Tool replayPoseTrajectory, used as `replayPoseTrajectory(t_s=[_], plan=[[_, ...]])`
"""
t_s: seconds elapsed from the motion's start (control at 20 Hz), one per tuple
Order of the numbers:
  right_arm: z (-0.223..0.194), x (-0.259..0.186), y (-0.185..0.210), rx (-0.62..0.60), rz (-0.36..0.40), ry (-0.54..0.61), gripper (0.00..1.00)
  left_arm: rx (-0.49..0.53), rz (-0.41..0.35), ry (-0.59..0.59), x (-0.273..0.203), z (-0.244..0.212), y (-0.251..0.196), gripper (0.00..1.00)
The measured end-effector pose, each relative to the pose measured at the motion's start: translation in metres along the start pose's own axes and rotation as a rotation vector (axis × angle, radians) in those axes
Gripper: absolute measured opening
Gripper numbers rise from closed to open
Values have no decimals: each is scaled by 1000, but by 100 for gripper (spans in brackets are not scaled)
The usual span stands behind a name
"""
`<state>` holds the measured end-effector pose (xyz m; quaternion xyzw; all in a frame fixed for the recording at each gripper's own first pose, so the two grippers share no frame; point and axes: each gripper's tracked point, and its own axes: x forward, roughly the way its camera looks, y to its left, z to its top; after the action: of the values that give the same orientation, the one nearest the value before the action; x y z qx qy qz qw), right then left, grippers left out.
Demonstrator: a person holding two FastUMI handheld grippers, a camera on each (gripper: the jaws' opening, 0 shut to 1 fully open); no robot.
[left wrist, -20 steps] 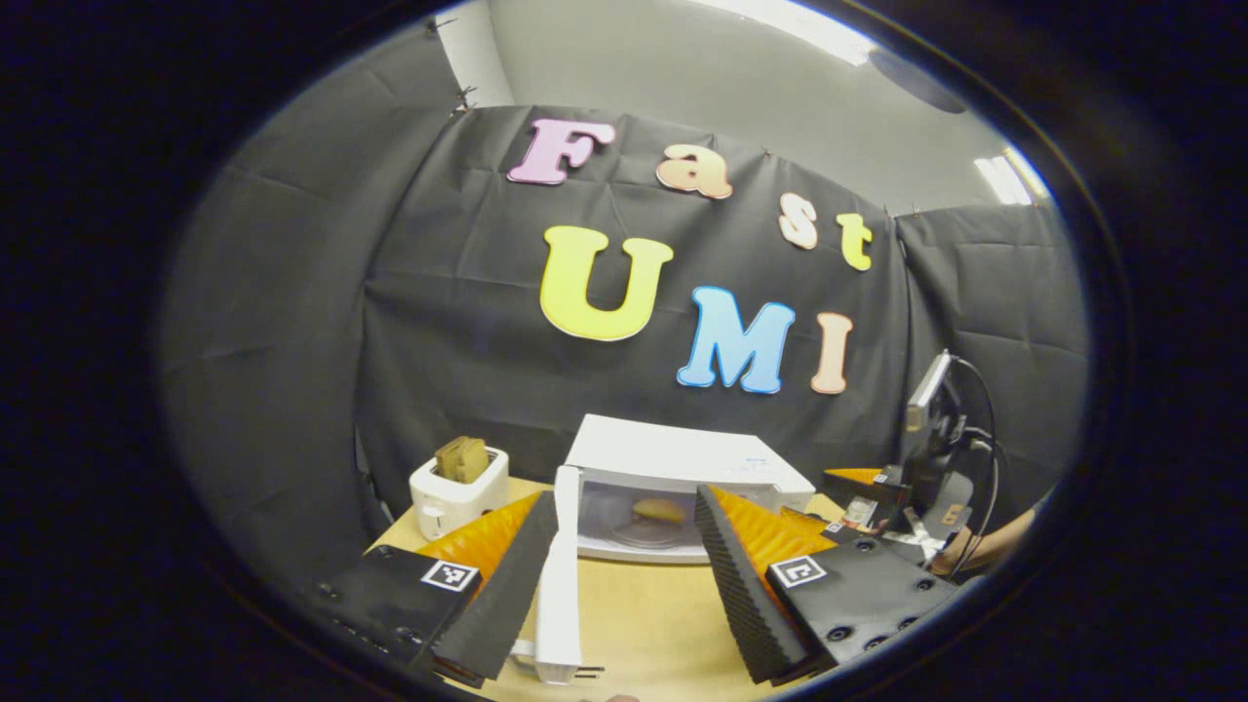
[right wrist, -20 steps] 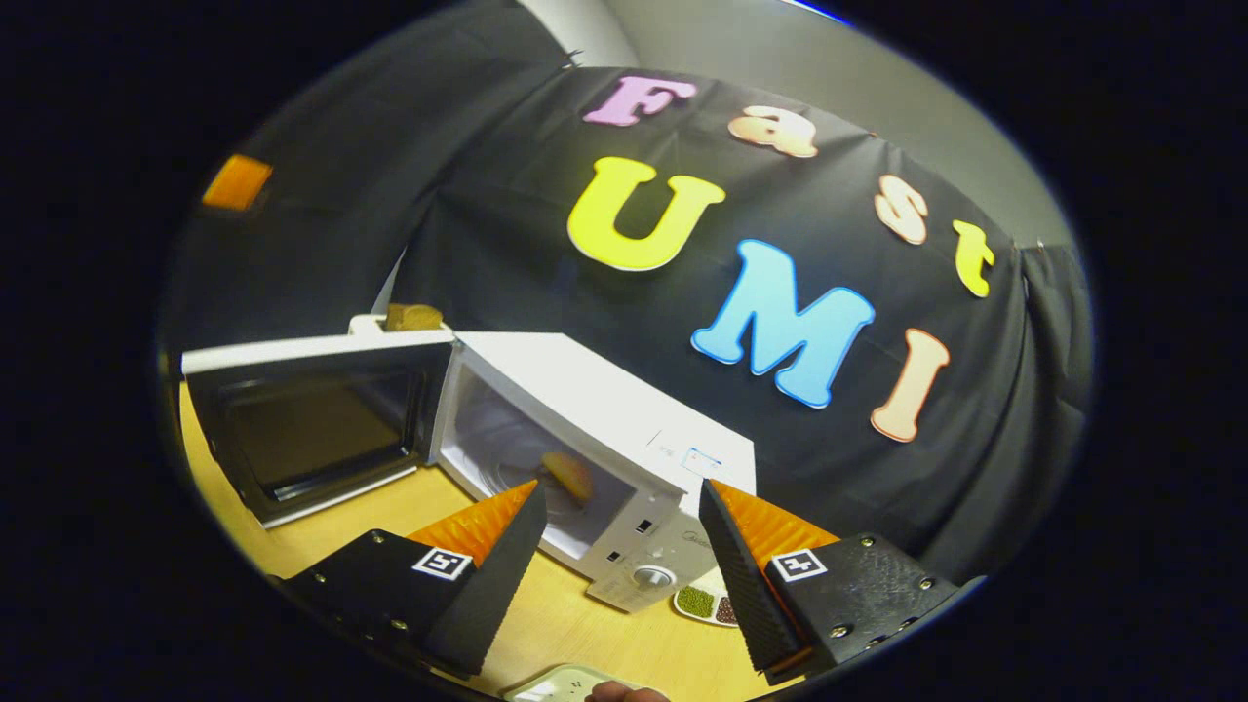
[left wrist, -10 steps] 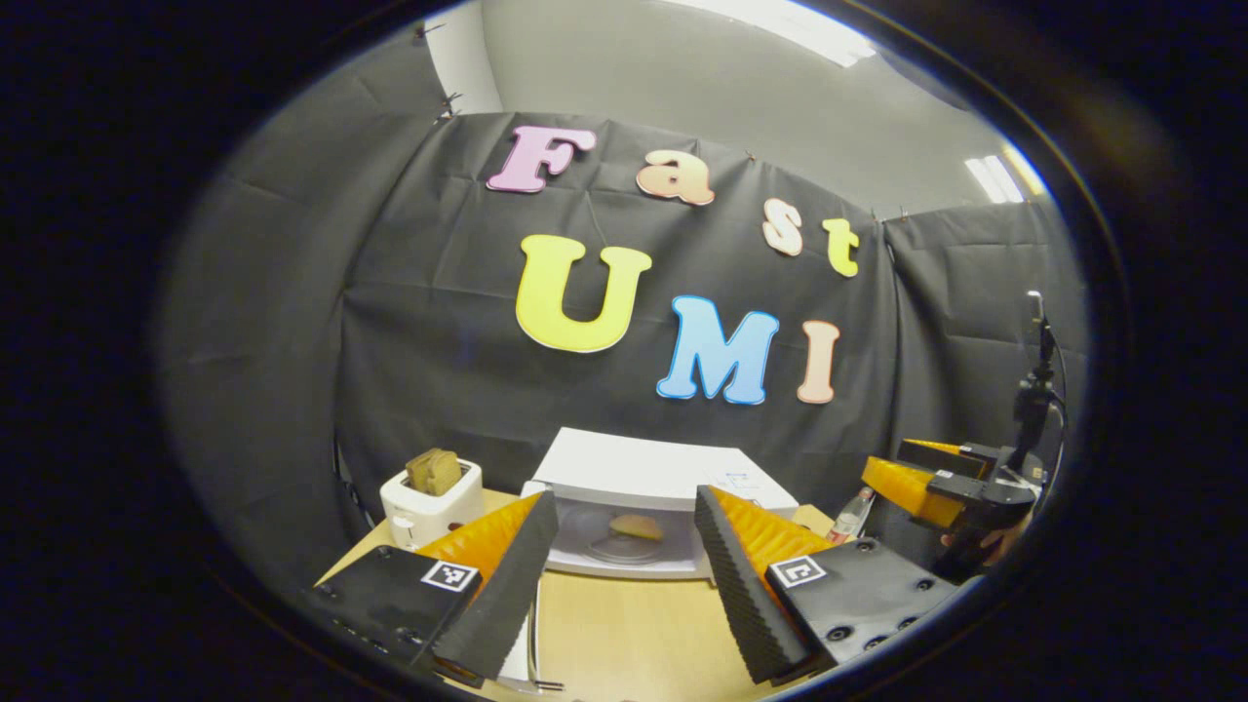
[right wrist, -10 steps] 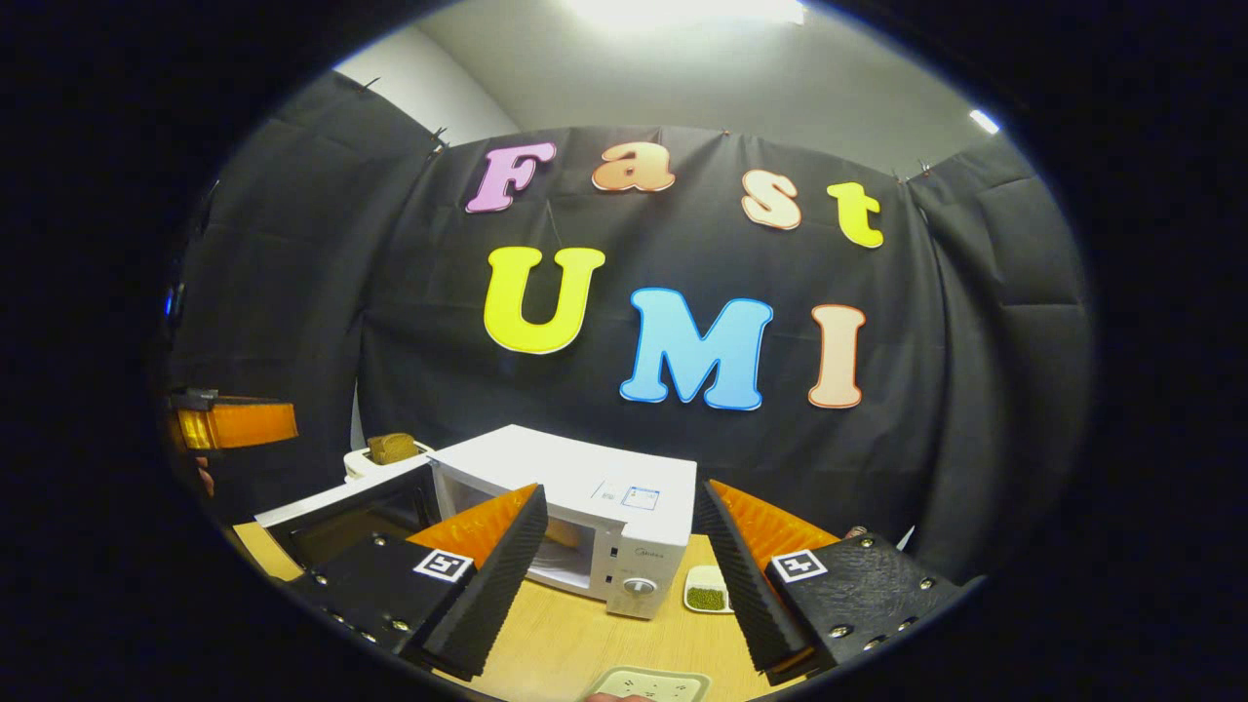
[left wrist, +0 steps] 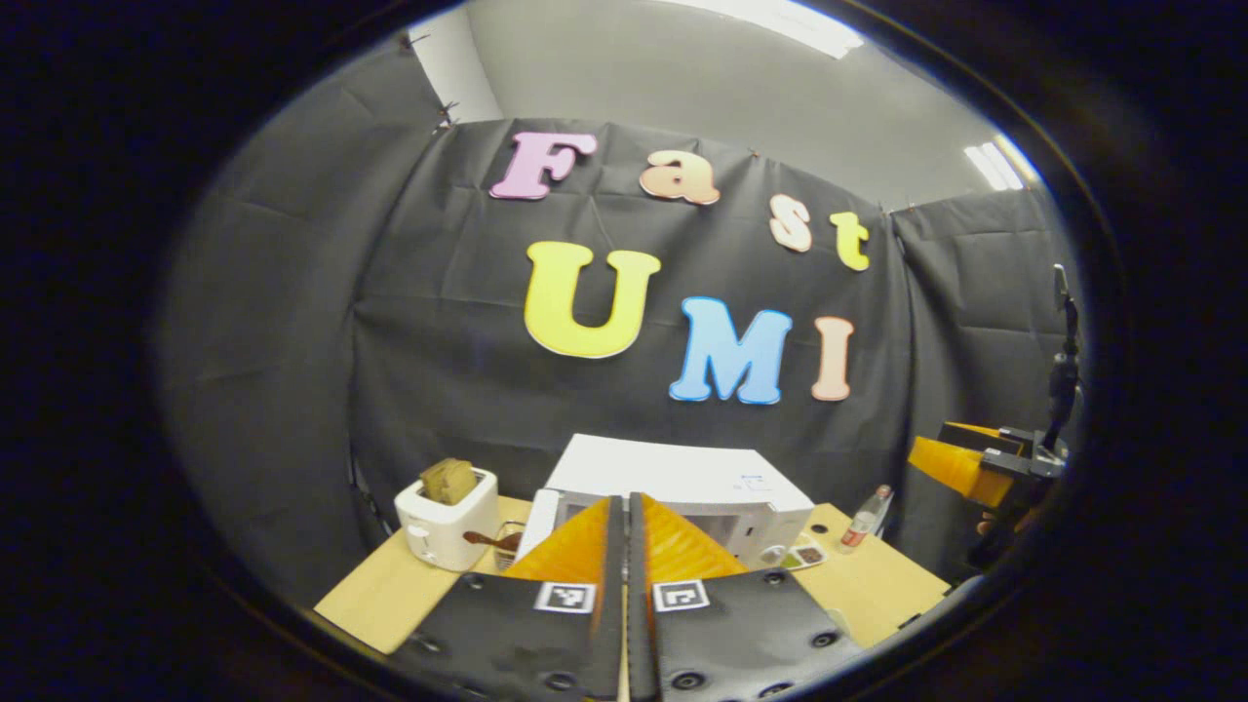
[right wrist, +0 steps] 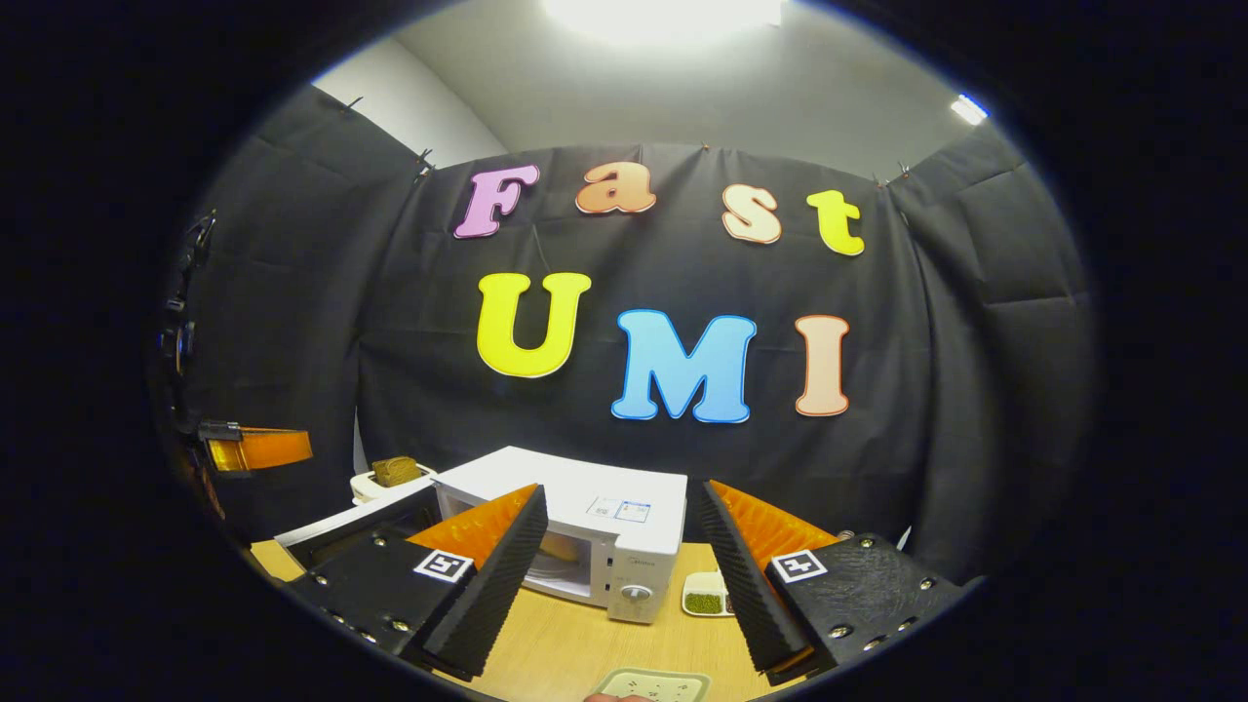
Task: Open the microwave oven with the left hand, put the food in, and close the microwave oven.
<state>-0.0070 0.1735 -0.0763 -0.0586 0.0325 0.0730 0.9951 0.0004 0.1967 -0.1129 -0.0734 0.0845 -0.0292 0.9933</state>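
Right gripper view is showing the right gripper (right wrist: 614,561) spread wide before the microwave (right wrist: 575,536), whose door (right wrist: 346,522) is standing open on its left. Left gripper (left wrist: 625,546) is sitting pressed together, empty, before the microwave (left wrist: 682,478), with the toaster (left wrist: 447,517) just left of it.

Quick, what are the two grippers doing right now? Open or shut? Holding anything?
Left gripper: shut, with nothing between its fingers.
Right gripper: open and empty, facing the white microwave oven.

The left gripper (left wrist: 624,546) is held with its two fingers pressed together, nothing seen between them. The right gripper (right wrist: 619,546) is held level with its fingers spread wide apart, and it is also seen at the far right (left wrist: 960,466).
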Motion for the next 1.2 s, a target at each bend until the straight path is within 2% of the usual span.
replayPoseTrajectory(t_s=[0.15, 0.3, 0.55, 0.9, 1.15, 1.2], plan=[[2, 4, -5, 26, -4, 1, 95, -36, 19, 29, -12, -5, 18, 7], [-4, 9, -12, 43, -26, 15, 95, -23, 60, 61, -28, -17, 61, 7], [-3, 17, -22, 111, -58, 14, 95, 40, 123, 158, -57, -67, 114, 7], [-8, 23, -34, 107, -60, 32, 96, -13, 128, 290, -79, -133, 122, 8], [-9, 25, -38, 111, -61, 34, 95, -16, 67, 332, -83, -150, 94, 5], [-9, 26, -39, 112, -63, 33, 95, -16, 48, 338, -82, -152, 86, 8]])
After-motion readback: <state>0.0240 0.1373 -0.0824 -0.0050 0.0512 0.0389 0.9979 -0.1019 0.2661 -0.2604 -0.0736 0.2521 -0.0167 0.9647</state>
